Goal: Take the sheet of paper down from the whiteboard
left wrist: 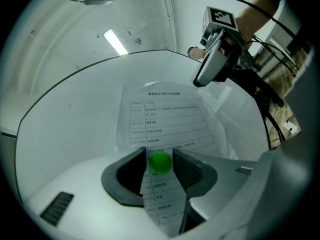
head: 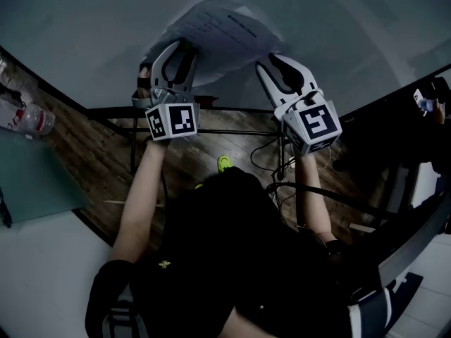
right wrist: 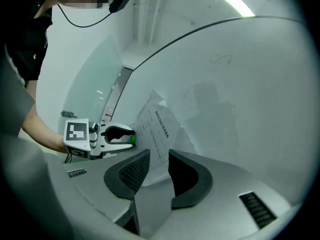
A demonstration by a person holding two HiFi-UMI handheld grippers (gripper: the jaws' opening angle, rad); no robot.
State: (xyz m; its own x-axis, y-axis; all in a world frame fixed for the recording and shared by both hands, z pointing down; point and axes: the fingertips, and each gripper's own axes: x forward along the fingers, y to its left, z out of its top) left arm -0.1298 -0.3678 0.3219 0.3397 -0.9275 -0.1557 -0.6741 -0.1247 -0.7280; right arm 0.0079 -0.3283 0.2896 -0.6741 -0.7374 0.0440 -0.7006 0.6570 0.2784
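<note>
left gripper (left wrist: 160, 155) and right gripper (right wrist: 159, 155) held level before the whiteboard (left wrist: 70, 129), seen from the head view and from both gripper views. the sheet of paper (left wrist: 165, 115), printed with rows of a table, hangs flat against the white surface of the board, between the two tools and nearer the left one. a round green magnet (left wrist: 160, 162) sits on the lower middle part of the sheet. the left gripper's jaws stand wide apart, one on each side of this magnet; a thin strip of paper shows between the magnet and each pad, so the pads bracket it without clamping it, and the sheet runs on below the jaws toward the camera. the right gripper's jaws are also parted and hold nothing; through the gap between them its own view shows only the lower right part of the sheet and bare board beyond, and its tips sit just off the sheet's right edge. in the head view each gripper carries a cube with square markers (head: 171, 120) at its rear, and the person's forearms (head: 141, 196) reach up to the tools over a dark wooden floor (head: 106, 157).
</note>
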